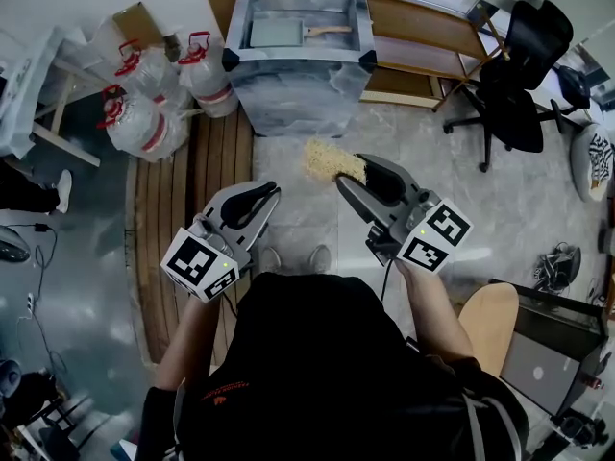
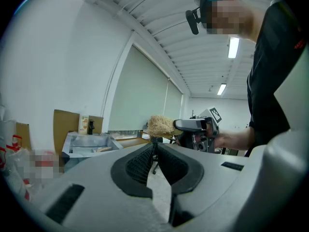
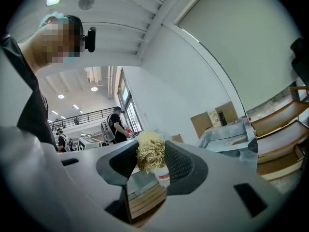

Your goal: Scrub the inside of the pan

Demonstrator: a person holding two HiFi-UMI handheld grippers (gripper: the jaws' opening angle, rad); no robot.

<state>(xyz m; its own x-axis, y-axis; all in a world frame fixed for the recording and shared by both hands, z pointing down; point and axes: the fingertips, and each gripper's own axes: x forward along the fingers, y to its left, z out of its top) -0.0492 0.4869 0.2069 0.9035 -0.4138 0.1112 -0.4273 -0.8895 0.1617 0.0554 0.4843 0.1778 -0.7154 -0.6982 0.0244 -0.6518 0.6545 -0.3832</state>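
Your right gripper is clamped on the scrubber, with most of the wad sticking out past the tips, likely so the fibres reach the metal before the jaws do. Your left gripper has its jaws together on nothing; my guess is it's free to steady the handle. Both are at chest height, well short of the pan, which lies flat in the grey tub ahead, wooden handle to your right. Scrubbing isn't started. No legible text: only the square markers on the cubes, and the print on the carton is too small.
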